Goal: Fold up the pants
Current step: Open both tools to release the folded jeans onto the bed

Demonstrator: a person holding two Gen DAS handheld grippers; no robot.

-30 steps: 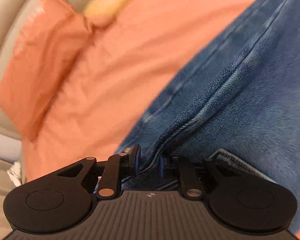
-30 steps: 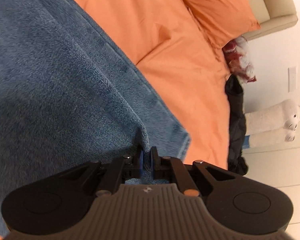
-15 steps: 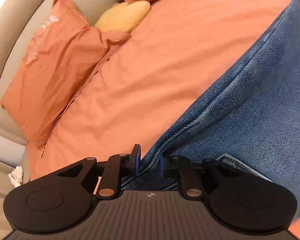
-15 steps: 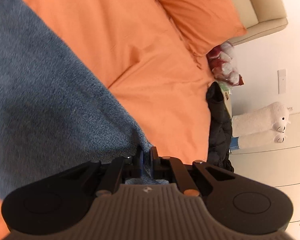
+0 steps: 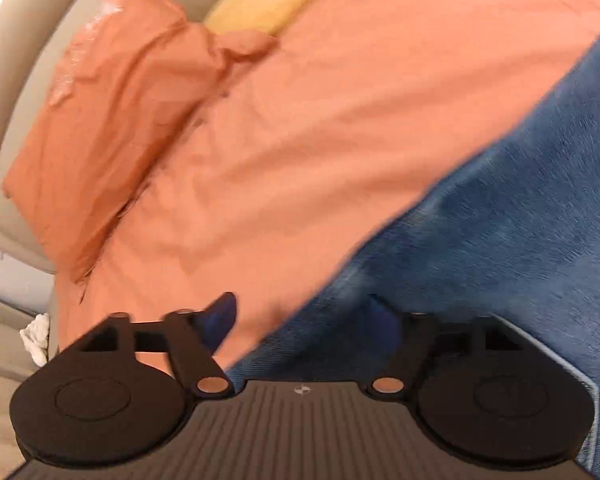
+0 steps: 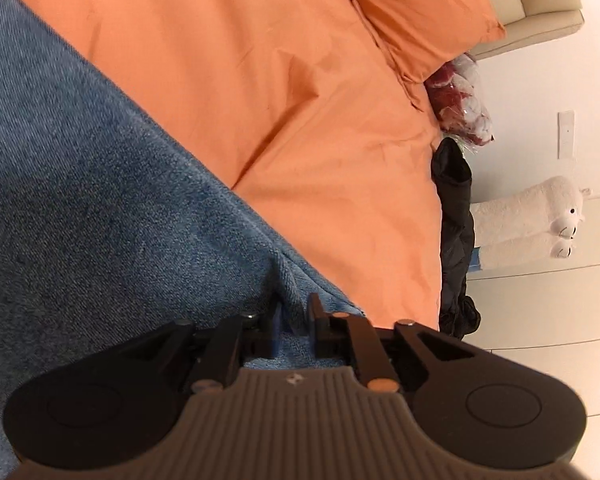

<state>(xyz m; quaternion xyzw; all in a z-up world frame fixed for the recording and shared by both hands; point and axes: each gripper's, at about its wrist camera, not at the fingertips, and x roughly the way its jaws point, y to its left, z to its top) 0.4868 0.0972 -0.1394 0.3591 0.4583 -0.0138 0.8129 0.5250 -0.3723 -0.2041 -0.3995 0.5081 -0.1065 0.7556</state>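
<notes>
One pair of jeans (image 5: 500, 220), two claws (image 5: 300, 320), two orange pillows (image 5: 112, 120)

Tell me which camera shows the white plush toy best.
The right wrist view: the white plush toy lies sharp and whole at the picture's right edge, against pale cabinets beyond the orange bed. The left wrist view shows none of it.

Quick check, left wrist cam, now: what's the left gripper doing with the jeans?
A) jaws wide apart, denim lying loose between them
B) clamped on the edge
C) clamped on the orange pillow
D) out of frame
A: the left gripper has just been opening; its jaws stand wide apart, and the jeans edge lies between them, unpinched, on the orange duvet.
</notes>
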